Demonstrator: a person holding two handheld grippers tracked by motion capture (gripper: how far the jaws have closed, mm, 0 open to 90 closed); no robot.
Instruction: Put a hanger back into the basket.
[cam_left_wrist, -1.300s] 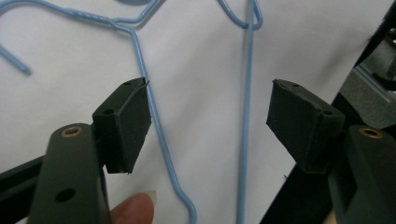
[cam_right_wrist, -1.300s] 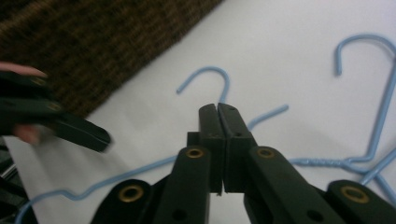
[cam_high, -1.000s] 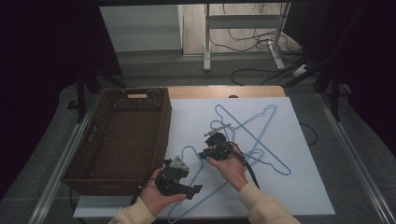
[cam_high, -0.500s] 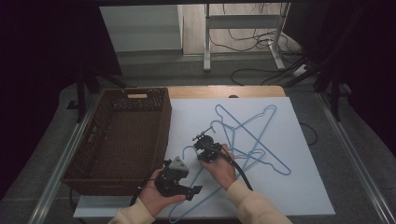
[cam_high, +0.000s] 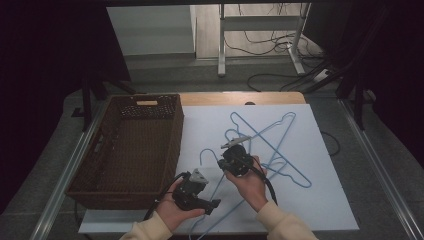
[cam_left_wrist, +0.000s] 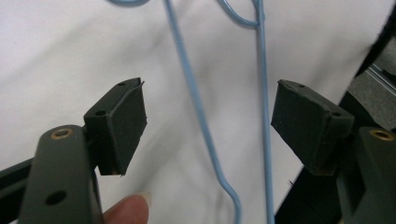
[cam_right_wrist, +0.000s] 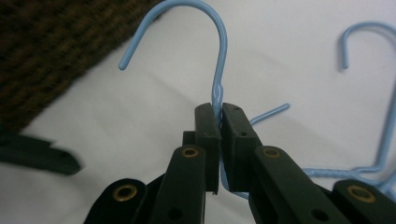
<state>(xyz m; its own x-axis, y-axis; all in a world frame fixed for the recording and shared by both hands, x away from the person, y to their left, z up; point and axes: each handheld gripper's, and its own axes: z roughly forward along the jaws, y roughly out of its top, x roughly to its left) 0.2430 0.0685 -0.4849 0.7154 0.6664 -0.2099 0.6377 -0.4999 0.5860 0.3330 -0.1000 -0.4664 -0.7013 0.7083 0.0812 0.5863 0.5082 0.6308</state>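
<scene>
White board covers the tabletop and carries everything else, lying as it did a second ago, with the dark woven basket on its left side, also unmoved. Next in size come the pale blue wire hangers spread over the middle of the board, overlapping one another; the far ones lie as before. One hanger nearer the person is the thing in hand: its hook curls up above the right gripper in the right gripper view, and its neck just below the hook is pinched between that gripper's two black jaws, which have just been closing and now press together on the wire. Compared with a second ago, the right gripper sits a little farther left, toward the basket, over the hook that lies beside the basket's right wall. The left gripper is near the front edge of the board, in much the same spot as before, its jaws standing wide apart; two blue wire runs of a hanger pass between the pads in the left gripper view, touched by neither
</scene>
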